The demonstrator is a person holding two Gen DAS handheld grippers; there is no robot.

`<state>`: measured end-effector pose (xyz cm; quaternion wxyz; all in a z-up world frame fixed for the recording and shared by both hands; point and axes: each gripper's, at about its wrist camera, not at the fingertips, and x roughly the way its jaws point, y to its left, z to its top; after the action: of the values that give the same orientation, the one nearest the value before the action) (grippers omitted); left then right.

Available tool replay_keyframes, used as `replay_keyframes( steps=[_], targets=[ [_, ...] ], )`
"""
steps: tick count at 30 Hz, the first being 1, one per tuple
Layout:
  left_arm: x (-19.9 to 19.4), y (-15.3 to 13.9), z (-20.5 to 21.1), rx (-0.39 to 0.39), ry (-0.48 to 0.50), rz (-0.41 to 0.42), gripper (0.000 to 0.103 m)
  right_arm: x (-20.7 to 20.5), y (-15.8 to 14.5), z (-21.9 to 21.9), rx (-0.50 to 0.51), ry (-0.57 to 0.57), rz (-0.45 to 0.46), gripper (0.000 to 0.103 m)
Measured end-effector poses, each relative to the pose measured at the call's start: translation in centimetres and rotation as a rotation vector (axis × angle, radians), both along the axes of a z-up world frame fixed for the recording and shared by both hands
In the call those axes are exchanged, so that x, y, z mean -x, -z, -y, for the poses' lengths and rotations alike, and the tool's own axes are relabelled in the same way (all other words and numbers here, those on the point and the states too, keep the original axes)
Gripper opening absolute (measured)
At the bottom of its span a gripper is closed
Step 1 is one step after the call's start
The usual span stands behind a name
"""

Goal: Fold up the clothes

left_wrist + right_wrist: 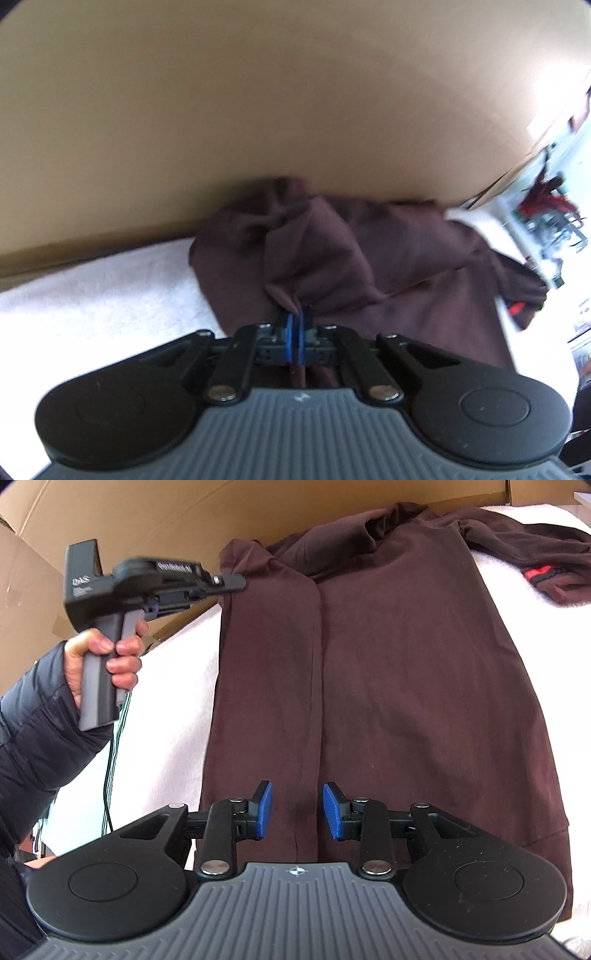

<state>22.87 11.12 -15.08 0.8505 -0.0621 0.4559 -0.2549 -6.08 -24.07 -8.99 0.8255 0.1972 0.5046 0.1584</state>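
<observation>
Dark maroon garment point(388, 672) spread lengthwise over a white towel point(177, 701), one side panel folded in along a straight edge down its middle; bunched at the far end against a brown cardboard wall point(258, 92); a sleeve point(546, 576) trailing to the right with a red patch point(537, 574) on it, nothing legible there.

Left gripper point(295, 325) pressed together, blue pads point(290, 332) nearly meeting, pinching a small fold of the maroon cloth at the garment's far left corner; cloth puckered and drawn up toward the tips. From the right wrist view, same left gripper point(236, 581) seen side-on, held by a left hand point(107, 650) in a dark quilted sleeve point(40, 738); white lettering on its black housing, blurred, only something like "D&S" on the rear block and an unreadable word along the top; cables hanging beneath the handle.

Right gripper point(297, 810) spread partway, blue pads apart, poised over the garment's near hem astride the folded edge; no cloth caught between them.
</observation>
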Motion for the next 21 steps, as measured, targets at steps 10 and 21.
replay_keyframes(
  steps=[10,21],
  targets=[
    [1.7,-2.2,-2.3,0.089,0.03,0.038,0.053,-1.0,-1.9,-1.3,0.056,-0.008,0.096,0.034],
    [2.0,1.3,-3.2,0.177,-0.021,-0.085,0.01,-9.5,-0.1,-0.6,-0.041,0.13,0.145,0.034]
  ],
)
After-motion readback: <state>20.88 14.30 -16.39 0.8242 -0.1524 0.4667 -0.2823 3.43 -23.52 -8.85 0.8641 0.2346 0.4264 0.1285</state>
